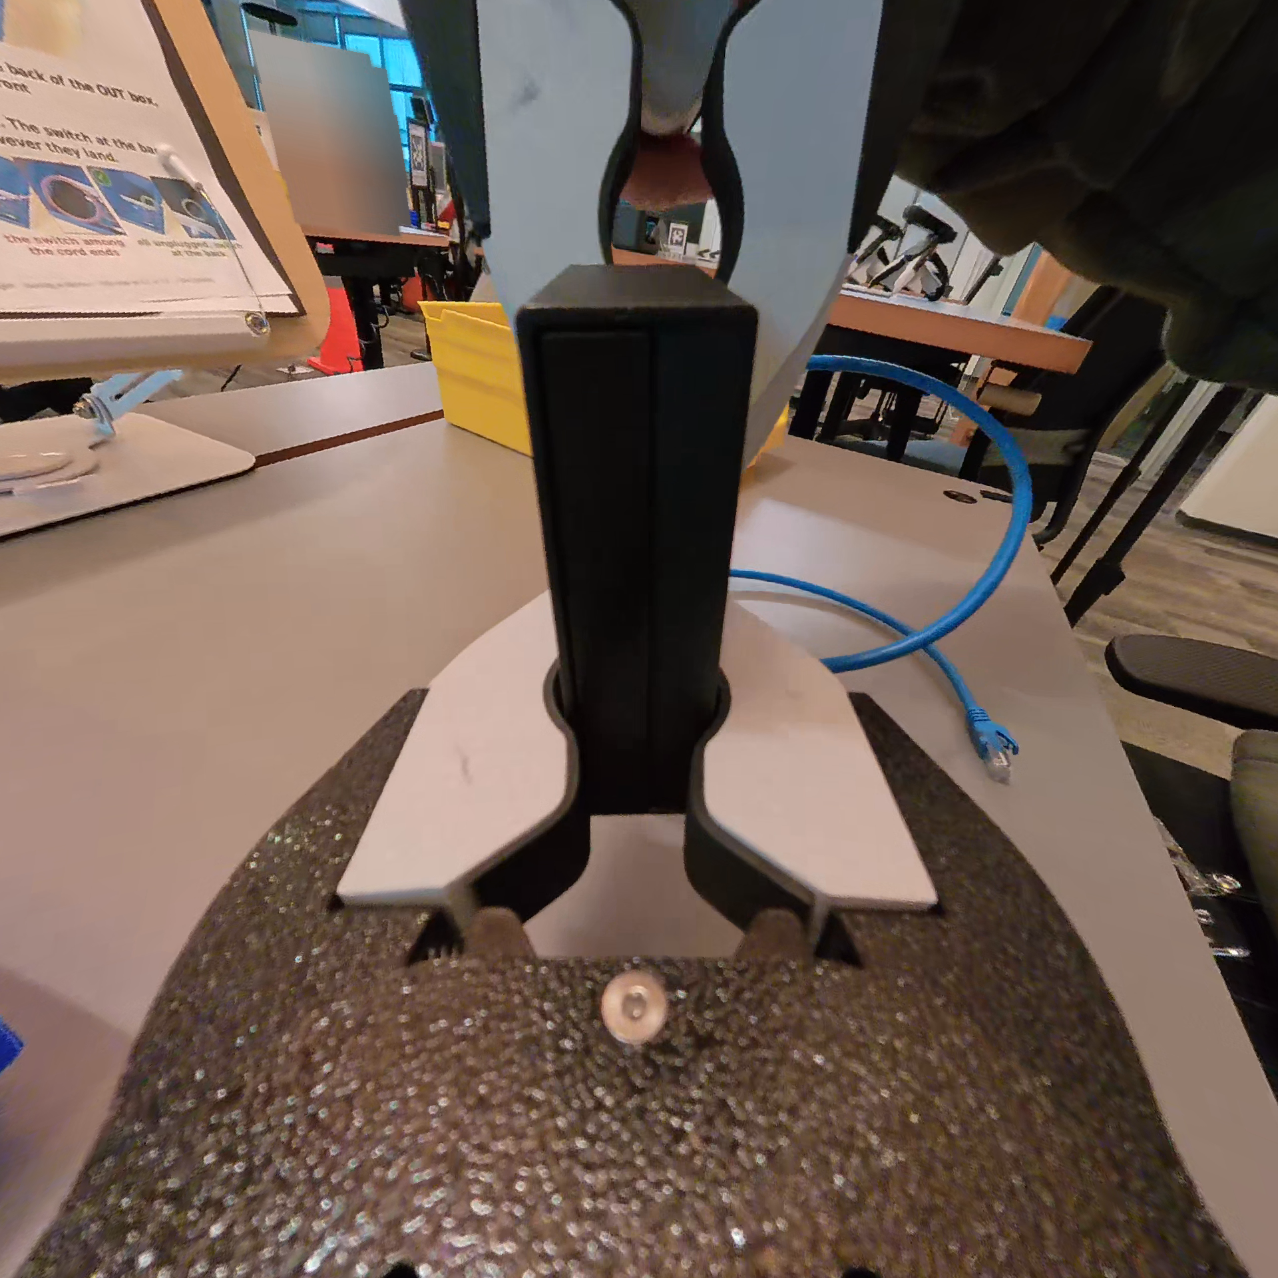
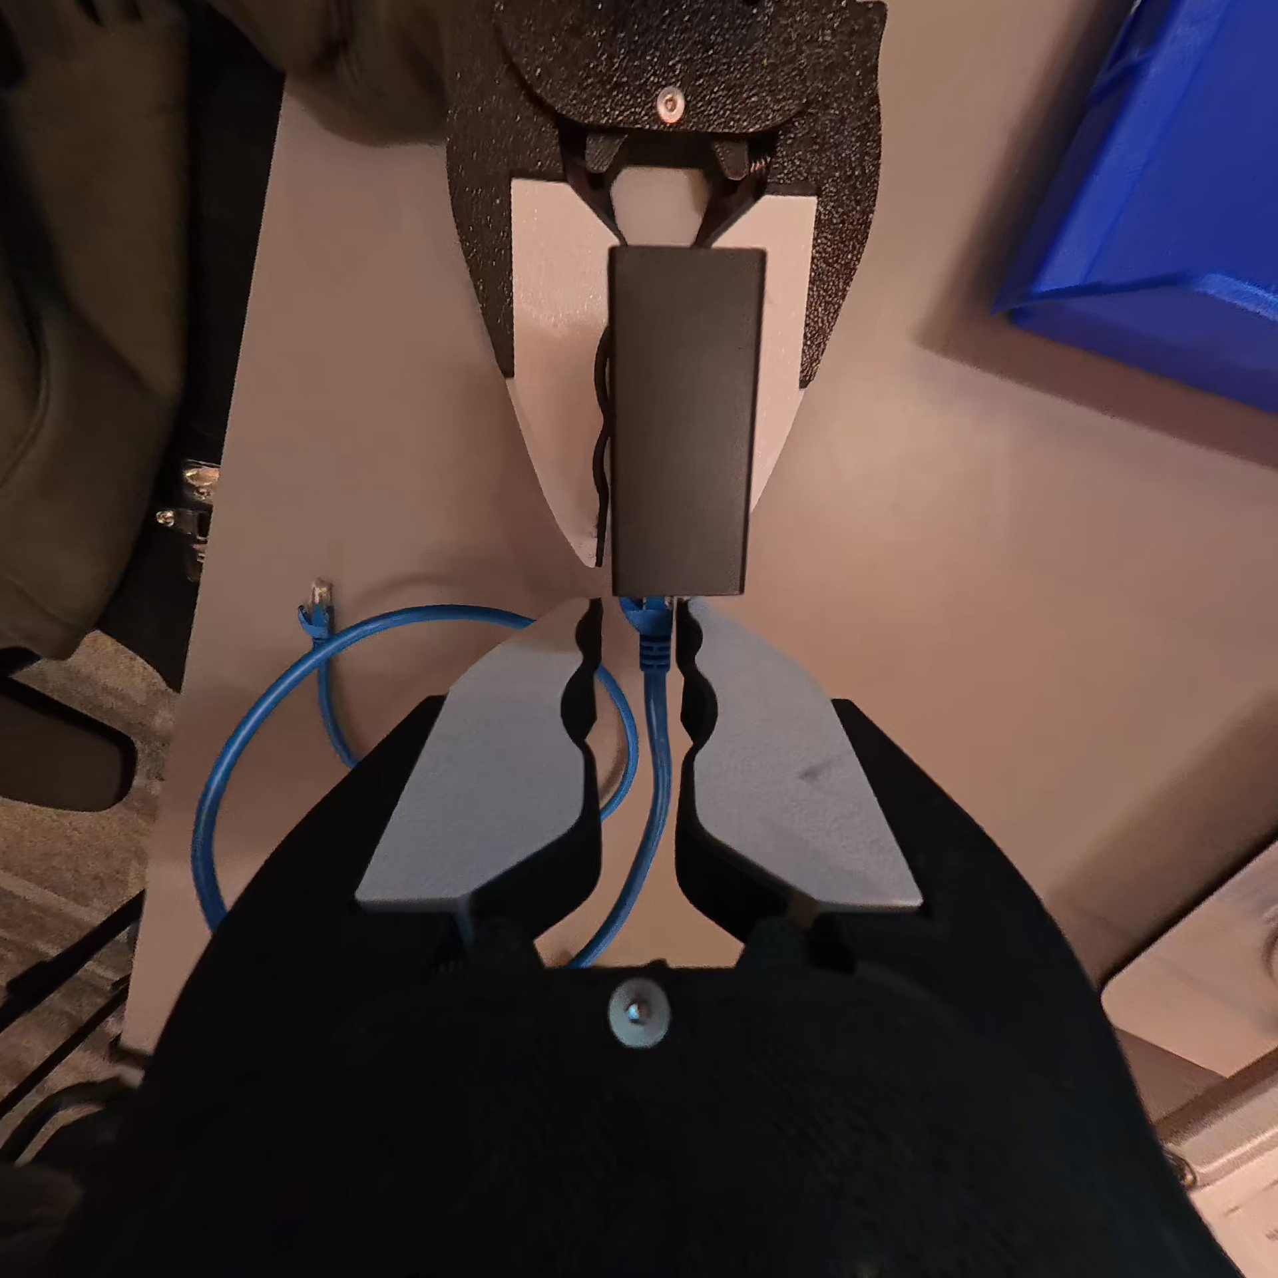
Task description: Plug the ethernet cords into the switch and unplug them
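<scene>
My left gripper (image 1: 640,622) is shut on a black switch (image 1: 636,484) and holds it on end over the grey table (image 1: 276,622). In the right wrist view the switch (image 2: 681,415) sits between the left fingers (image 2: 553,387). A blue ethernet cord (image 2: 228,761) has one plug (image 2: 653,636) at the switch's near end. My right gripper (image 2: 640,615) straddles that plug with narrow gaps on both sides. The cord's free plug (image 2: 318,602) lies on the table, also seen in the left wrist view (image 1: 992,743). The right fingers (image 1: 546,173) show above the switch there.
A yellow bin (image 1: 477,366) stands behind the switch. An instruction sheet on a stand (image 1: 138,173) is at the left. A blue bin (image 2: 1162,207) sits beside the left gripper. The table edge (image 1: 1079,657) and a chair (image 1: 1189,678) are at the right. A dark sleeve (image 1: 1106,138) hangs above.
</scene>
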